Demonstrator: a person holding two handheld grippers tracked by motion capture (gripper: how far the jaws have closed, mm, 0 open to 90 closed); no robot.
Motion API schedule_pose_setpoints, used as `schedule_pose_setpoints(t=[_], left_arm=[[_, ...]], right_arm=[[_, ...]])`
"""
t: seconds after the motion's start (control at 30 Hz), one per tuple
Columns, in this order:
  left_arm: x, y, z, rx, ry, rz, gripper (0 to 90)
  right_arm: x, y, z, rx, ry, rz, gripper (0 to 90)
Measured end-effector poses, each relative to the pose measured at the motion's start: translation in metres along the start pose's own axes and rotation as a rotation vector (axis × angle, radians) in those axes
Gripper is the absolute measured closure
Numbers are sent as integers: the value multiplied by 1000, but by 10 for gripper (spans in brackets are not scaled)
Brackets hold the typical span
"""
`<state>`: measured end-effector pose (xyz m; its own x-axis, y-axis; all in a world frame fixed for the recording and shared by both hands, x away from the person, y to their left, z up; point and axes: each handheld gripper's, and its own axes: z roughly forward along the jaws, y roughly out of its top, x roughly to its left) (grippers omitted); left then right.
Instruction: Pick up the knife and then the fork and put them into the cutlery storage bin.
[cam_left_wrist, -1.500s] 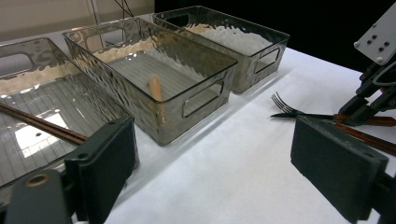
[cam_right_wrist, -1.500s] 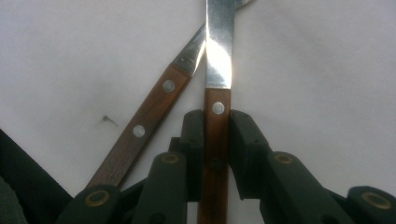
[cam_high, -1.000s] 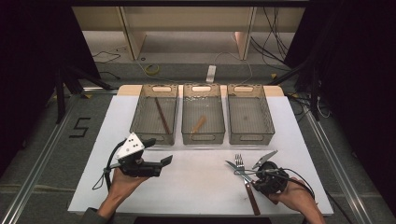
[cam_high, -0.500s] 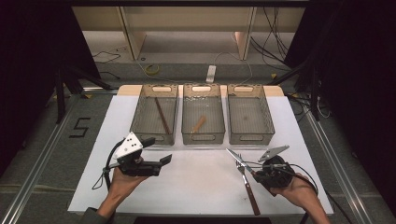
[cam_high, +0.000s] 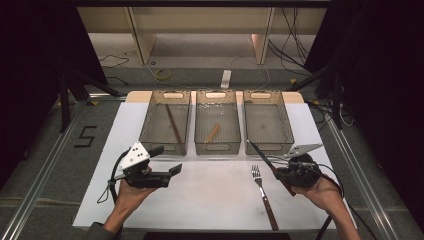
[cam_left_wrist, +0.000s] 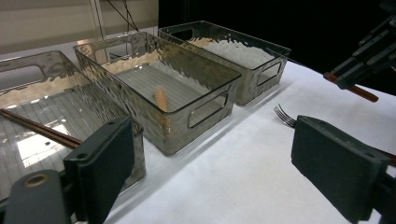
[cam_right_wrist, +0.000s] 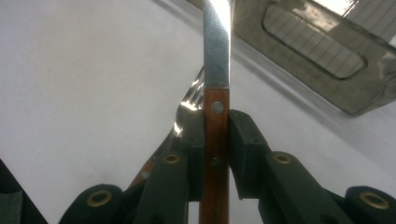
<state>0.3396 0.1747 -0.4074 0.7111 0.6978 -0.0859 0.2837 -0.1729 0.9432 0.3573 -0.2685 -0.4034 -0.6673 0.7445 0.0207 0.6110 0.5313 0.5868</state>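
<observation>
One white table carries everything here, and along its far edge stand three clear ribbed bins side by side. The left bin holds a single dark-brown chopstick lying lengthwise. The middle bin holds one short light-wood piece, lying at a slant; what it is I cannot tell. The right bin shows just its ribbed floor.

Two grippers are in play, each in a person's hand at the near side. The left gripper hovers over the table in front of the left bin, its jaws spread wide with bare tabletop between them. The right gripper sits near the front corner of the right bin and pinches one knife by its wooden riveted handle; the steel blade angles up and away toward that bin, off the table.

One fork with a matching wooden handle lies flat on the table just beside the right gripper, tines pointing toward the bins.
</observation>
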Motion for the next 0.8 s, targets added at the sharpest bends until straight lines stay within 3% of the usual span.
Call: schedule_pose_setpoints(t=[0.53, 0.8], left_arm=[[0, 0, -1, -1, 9, 6, 130], [2, 0, -2, -10, 7, -11, 130]], right_arm=[[-13, 31, -5, -101, -27, 37, 775], [-20, 49, -5, -144, -38, 61, 776]])
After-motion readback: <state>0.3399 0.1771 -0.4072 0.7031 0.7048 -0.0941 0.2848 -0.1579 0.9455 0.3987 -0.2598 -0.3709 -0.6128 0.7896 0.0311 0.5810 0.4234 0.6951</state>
